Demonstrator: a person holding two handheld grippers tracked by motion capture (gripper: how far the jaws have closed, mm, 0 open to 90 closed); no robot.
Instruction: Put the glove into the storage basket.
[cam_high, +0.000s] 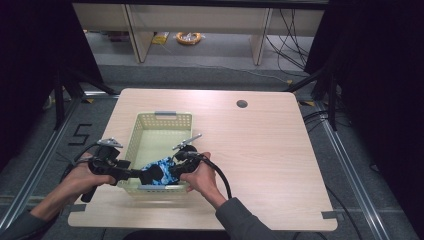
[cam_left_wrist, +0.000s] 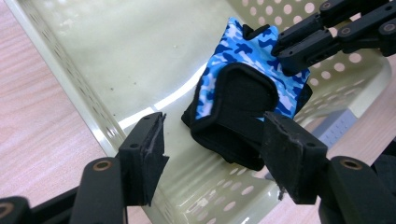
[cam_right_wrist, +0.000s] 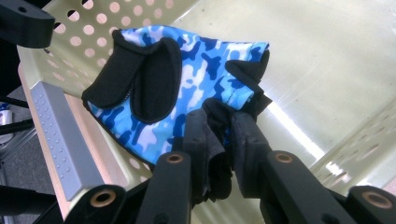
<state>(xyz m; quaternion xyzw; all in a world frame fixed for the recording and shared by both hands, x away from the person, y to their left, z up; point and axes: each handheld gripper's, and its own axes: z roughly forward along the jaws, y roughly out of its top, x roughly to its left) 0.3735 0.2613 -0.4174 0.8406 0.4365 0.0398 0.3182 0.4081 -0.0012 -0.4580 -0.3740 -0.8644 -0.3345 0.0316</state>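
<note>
Glove, blue camouflage fabric with black trim (cam_right_wrist: 173, 88), inside pale perforated plastic basket (cam_high: 150, 122) at table's 7 o'clock. Right gripper (cam_right_wrist: 224, 135) clamps its edge; left gripper (cam_left_wrist: 210, 154) stands released around cuff. Advice: close left squarely before lifting.

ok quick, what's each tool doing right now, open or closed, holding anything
Left tool: open, jaws spread either side of the glove, not gripping it.
Right tool: closed on the glove's black edge, holding it above the basket.
</note>
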